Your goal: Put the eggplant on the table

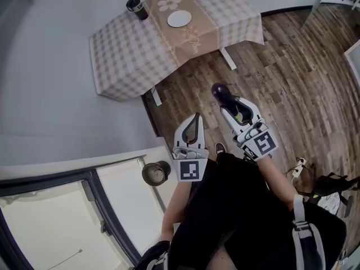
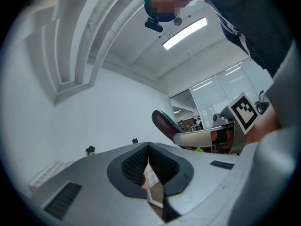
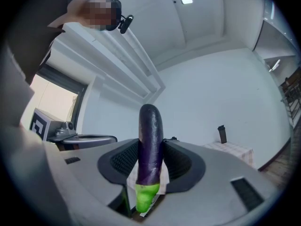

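We see a cloth-covered table [image 1: 129, 52] on the wood floor [image 1: 292, 83] at far left, bearing a white plate [image 1: 179, 18] and, left of it, a dark bottle [image 1: 136, 7].

Head view: from above, steeply down onto left gripper [image 1: 196, 117], right gripper [image 1: 232, 107], wood floor [image 1: 281, 66], and checked counter [image 1: 129, 49] ahead. Left gripper view: close along its own fingers [image 2: 131, 166], facing level; counter far off, lower left. Right gripper view: likewise; same counter at right.
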